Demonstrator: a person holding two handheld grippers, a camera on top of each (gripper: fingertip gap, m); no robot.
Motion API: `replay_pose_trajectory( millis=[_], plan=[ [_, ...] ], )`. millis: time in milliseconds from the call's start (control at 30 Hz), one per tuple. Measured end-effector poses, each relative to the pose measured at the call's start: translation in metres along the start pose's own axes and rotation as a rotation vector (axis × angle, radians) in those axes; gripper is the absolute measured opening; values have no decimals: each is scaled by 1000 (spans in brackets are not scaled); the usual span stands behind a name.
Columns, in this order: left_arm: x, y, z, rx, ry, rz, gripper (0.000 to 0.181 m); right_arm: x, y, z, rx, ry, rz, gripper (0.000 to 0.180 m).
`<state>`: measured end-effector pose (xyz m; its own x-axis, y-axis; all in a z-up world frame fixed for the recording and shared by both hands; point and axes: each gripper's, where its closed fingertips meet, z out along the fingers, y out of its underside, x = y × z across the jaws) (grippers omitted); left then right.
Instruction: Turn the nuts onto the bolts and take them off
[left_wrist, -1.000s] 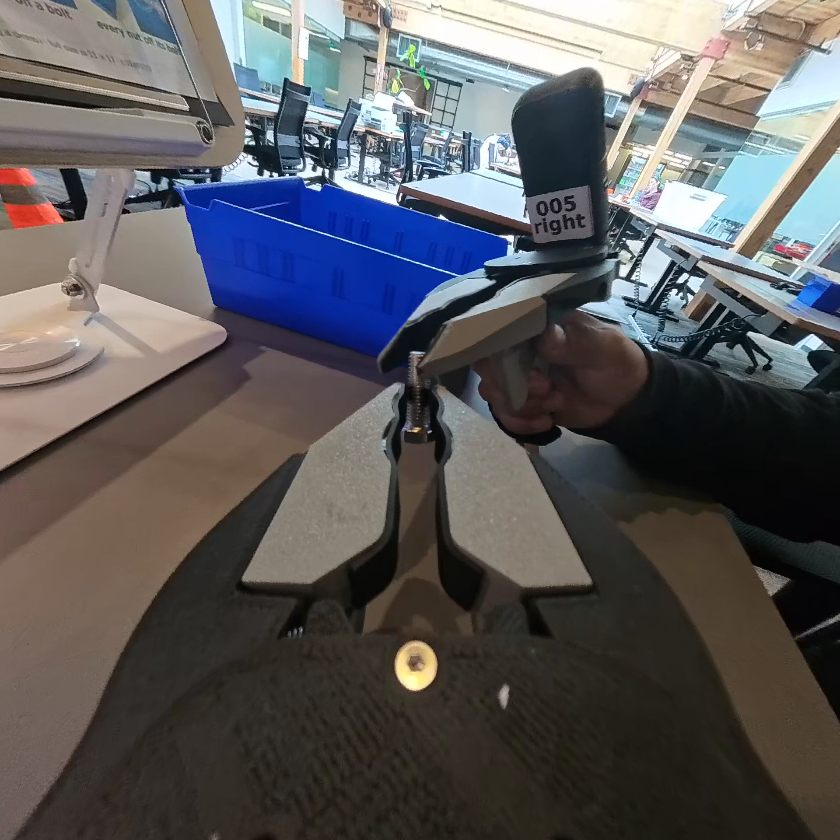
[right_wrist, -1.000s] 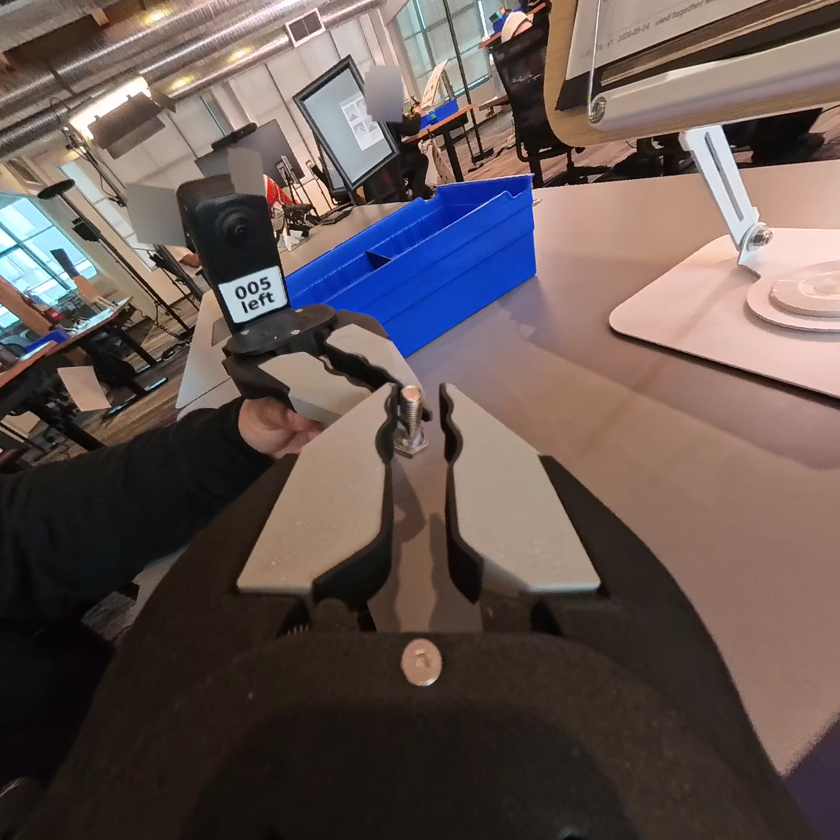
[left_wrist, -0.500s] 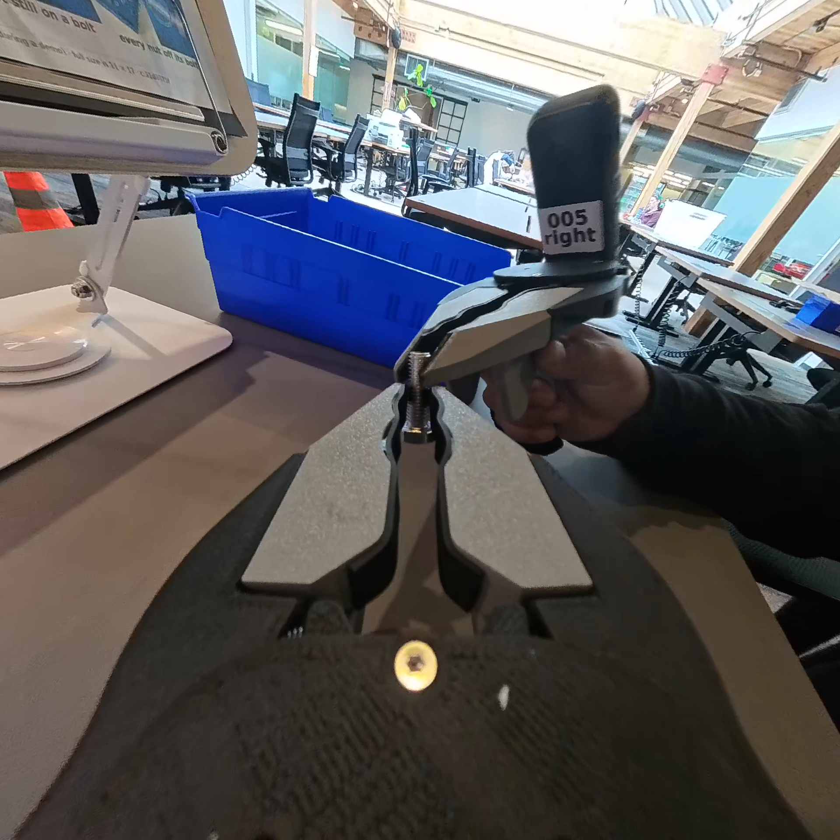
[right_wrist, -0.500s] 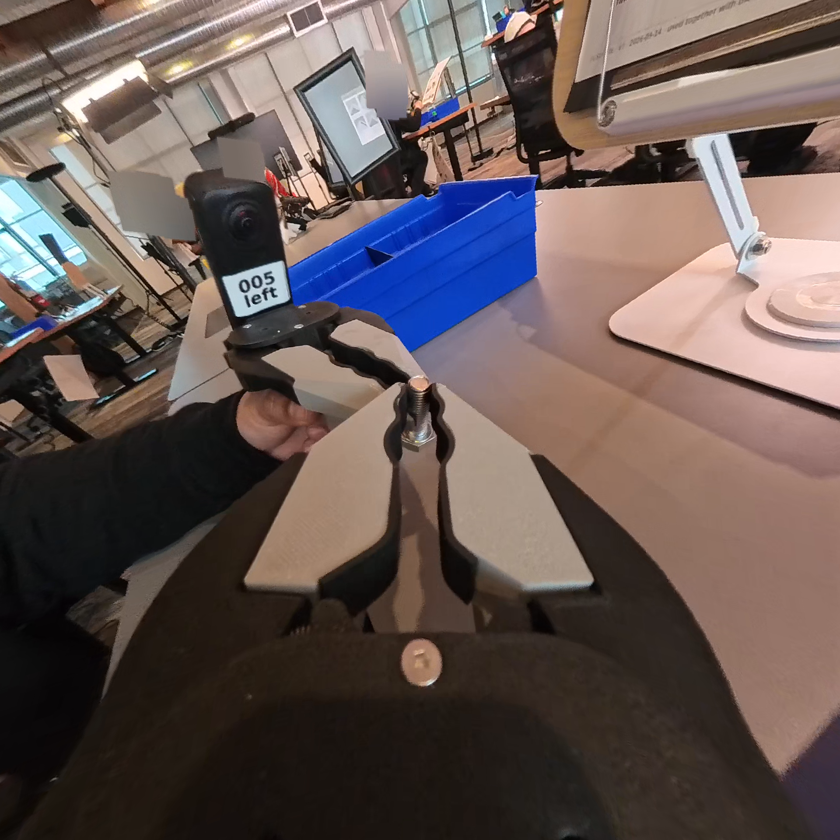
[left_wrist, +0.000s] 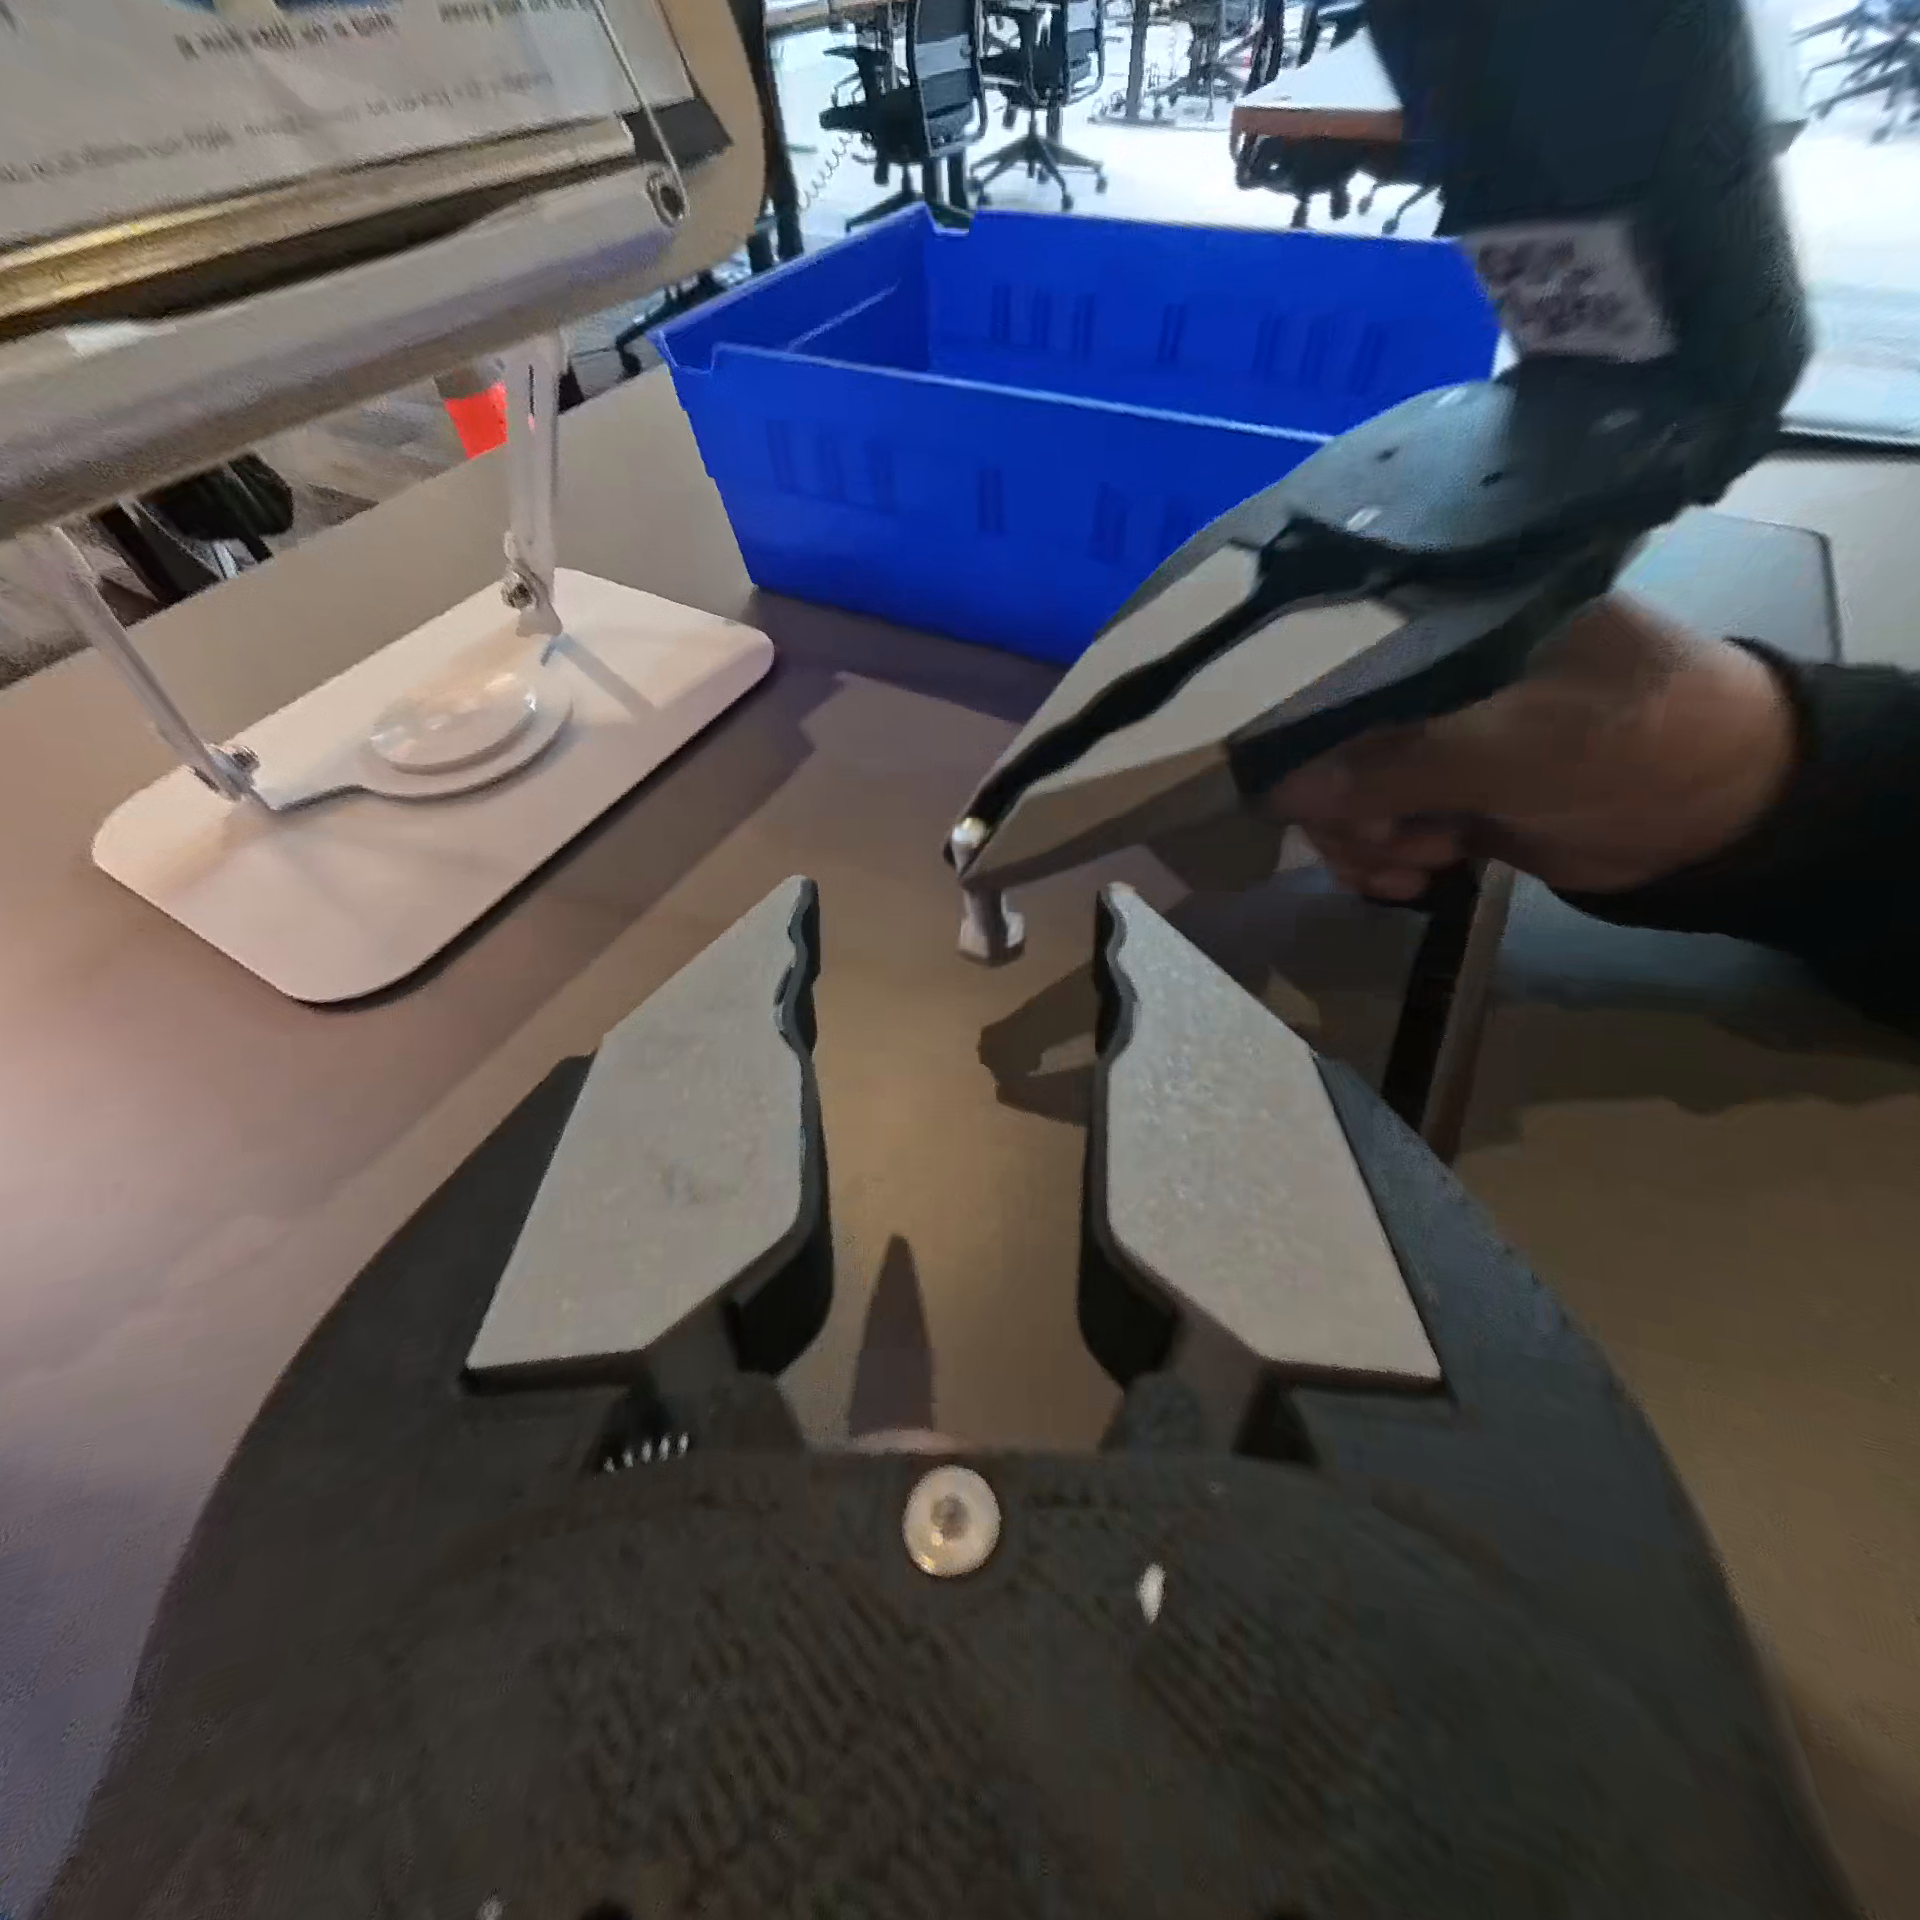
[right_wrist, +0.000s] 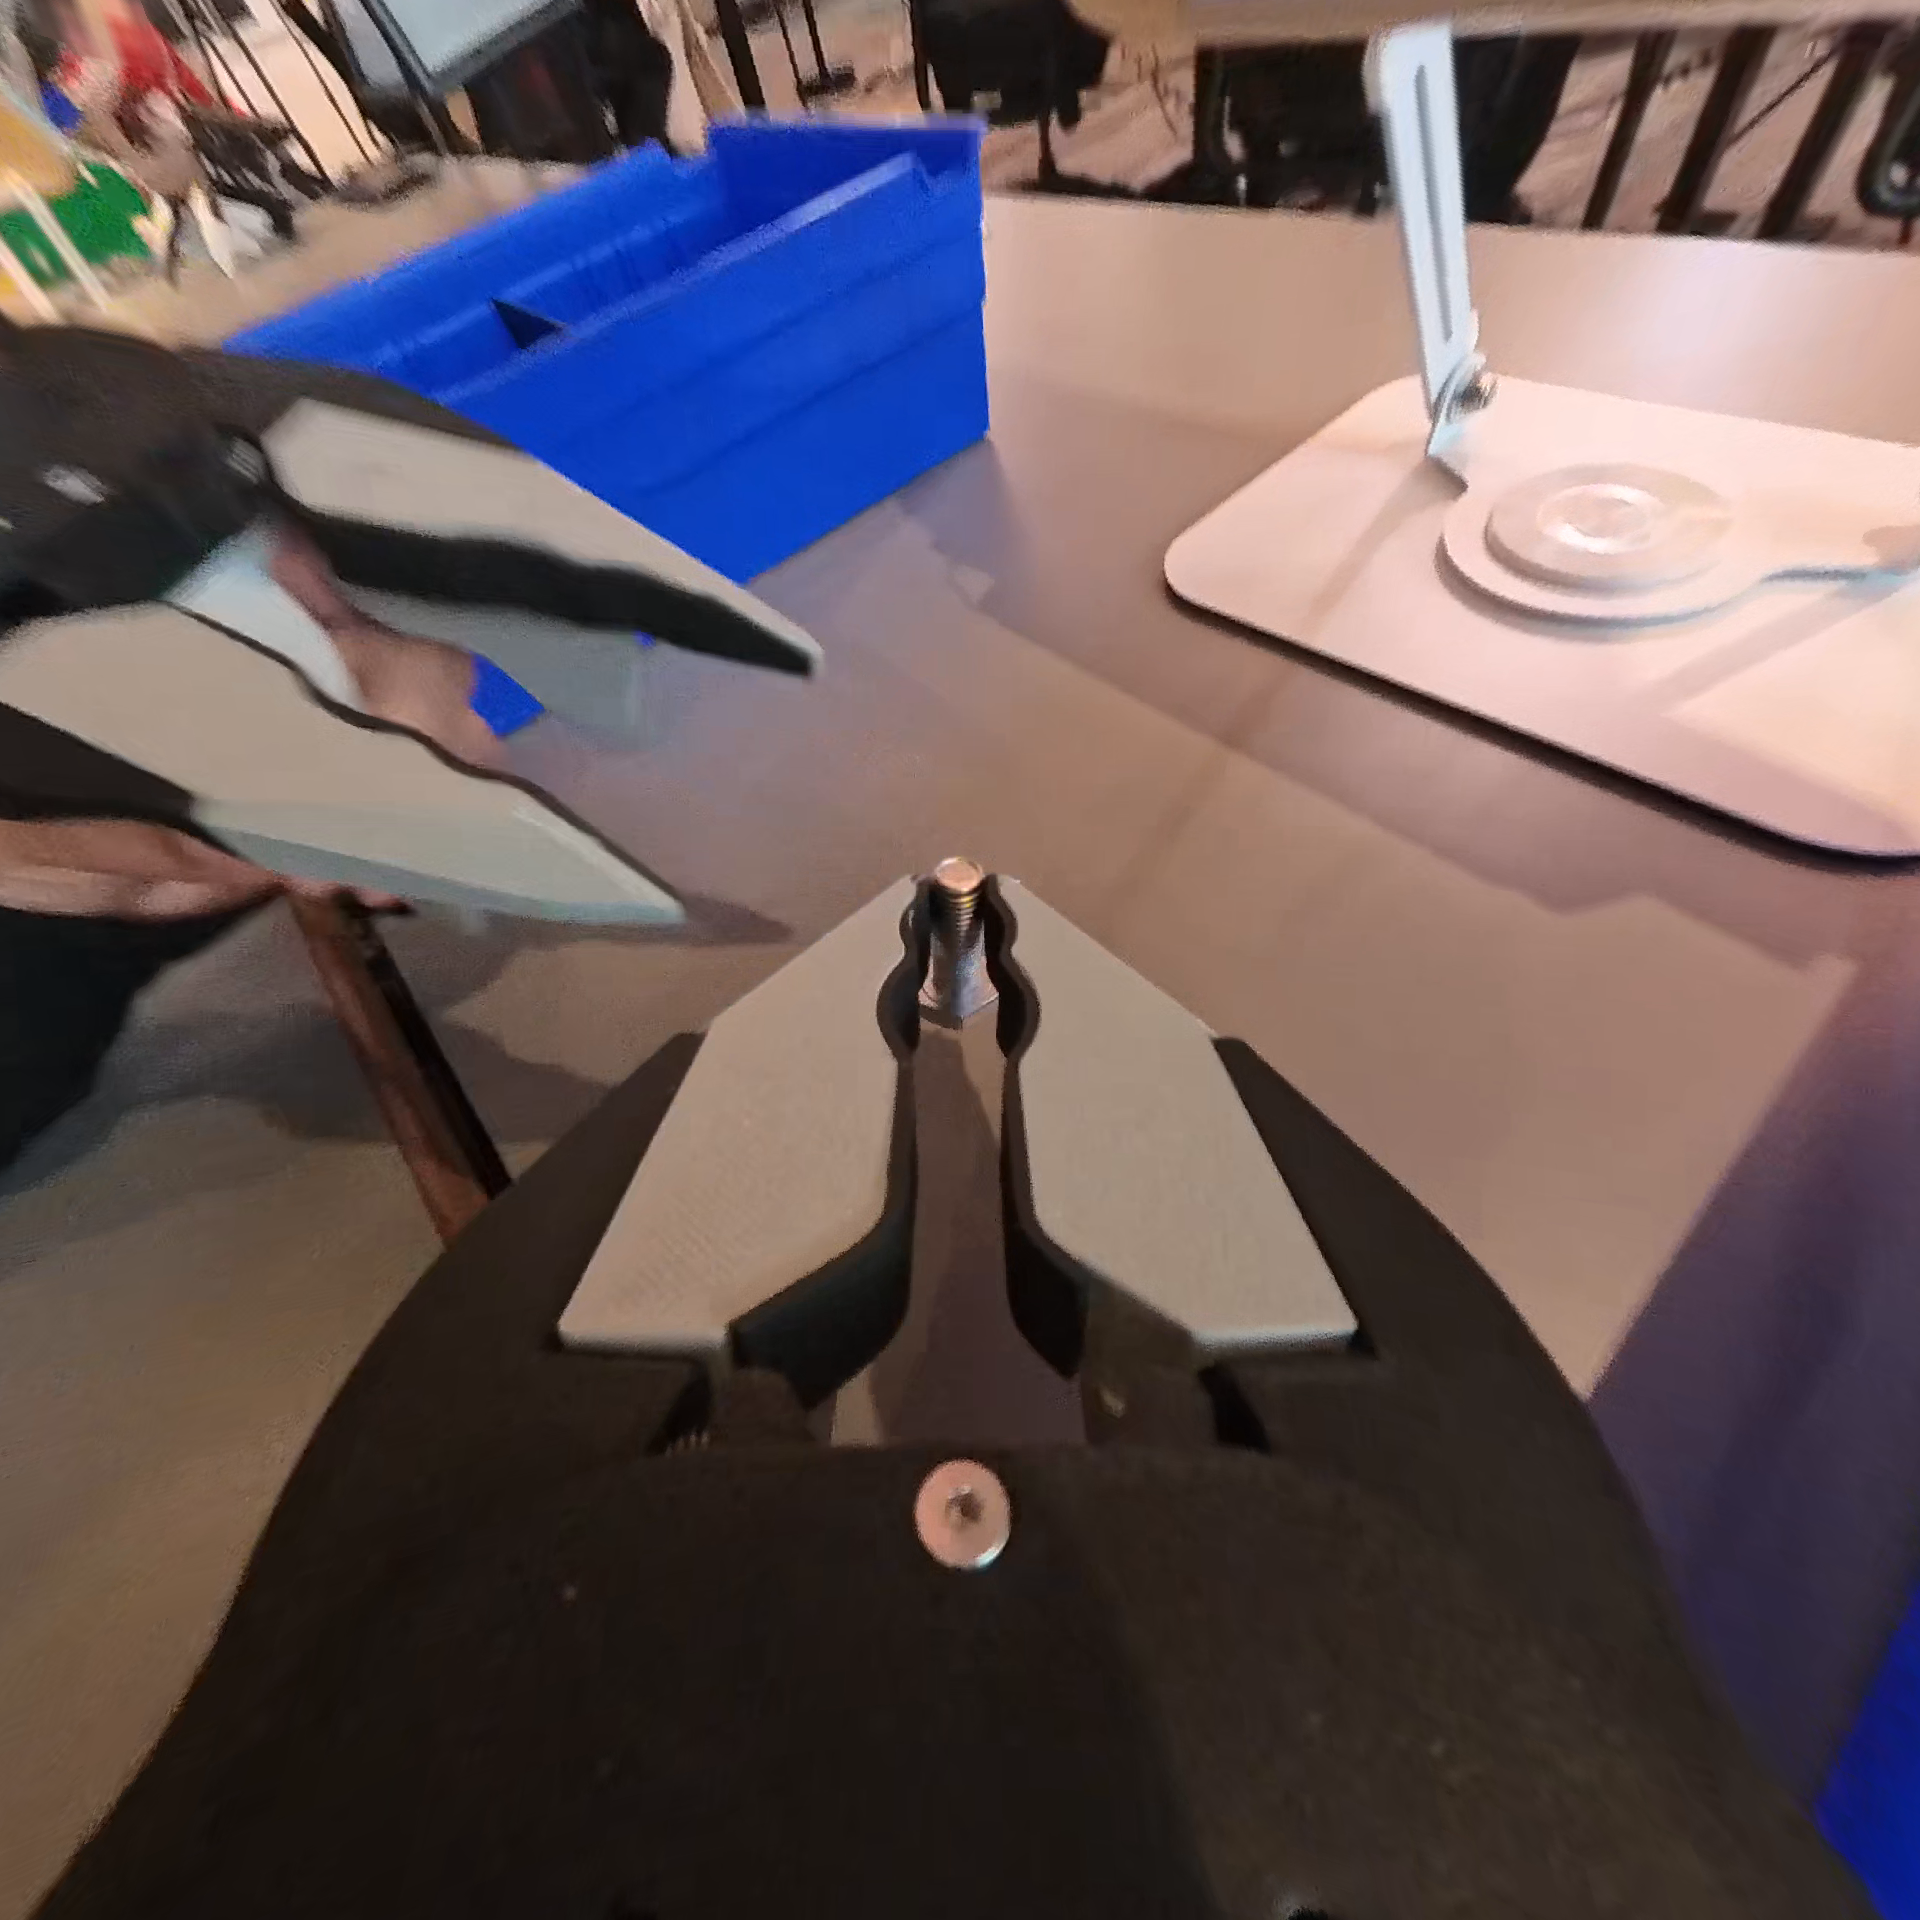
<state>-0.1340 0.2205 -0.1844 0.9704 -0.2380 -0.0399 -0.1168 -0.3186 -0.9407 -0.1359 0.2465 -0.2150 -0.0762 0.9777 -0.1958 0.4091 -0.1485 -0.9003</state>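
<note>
A silver bolt (right_wrist: 954, 951) with a hex piece at its lower end (right_wrist: 954, 1003) stands upright between my right gripper's fingertips. My right gripper (right_wrist: 956, 899) is shut on its threaded shaft, just above the table. In the left wrist view the bolt (left_wrist: 987, 920) hangs below the right gripper's tip (left_wrist: 974, 844), just ahead of my left gripper (left_wrist: 956, 930). The left gripper is open and empty, with its fingers on either side of the bolt and apart from it. The left gripper also shows, open and blurred, in the right wrist view (right_wrist: 743, 787).
A blue bin (left_wrist: 1039, 447) stands at the back of the table; it also shows in the right wrist view (right_wrist: 707, 364). A white stand base (left_wrist: 416, 769) with an upright post carries a board overhead (left_wrist: 312, 208). A dark gap between table tops (left_wrist: 1444, 997) runs near the person's hand (left_wrist: 1558, 758). The grippers' ends are close to 4 cm from one another.
My left gripper has opened, let go of the bolt's lower end and drawn back. My right gripper has shut on the bolt and keeps it. Both views now tilt down toward the table.
</note>
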Motion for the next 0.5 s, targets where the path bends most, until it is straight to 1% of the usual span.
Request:
replay_pose_trajectory(
  millis=[100, 200, 267, 333, 433, 500],
  plan=[
    [1, -5, -8, 1, 0, -13, 51, 3, 16, 9, -97, 15, 5, 6],
    [-4, -5, -19, 3, -8, -59, 51, 5, 25, 11, -154, 32, 11, 6],
    [-9, -8, -30, 15, -13, -92, 51, 5, 27, 11, -159, 37, 11, 6],
    [-13, -15, -47, 42, -22, -114, 51, 5, 27, 10, -159, 35, 8, 6],
    [-23, -26, -83, 71, -61, -105, 50, 4, 28, 8, -160, 35, 7, 7],
    [-36, -32, -112, 67, -114, -78, 50, 4, 28, 7, -157, 41, -1, 15]
  ],
)
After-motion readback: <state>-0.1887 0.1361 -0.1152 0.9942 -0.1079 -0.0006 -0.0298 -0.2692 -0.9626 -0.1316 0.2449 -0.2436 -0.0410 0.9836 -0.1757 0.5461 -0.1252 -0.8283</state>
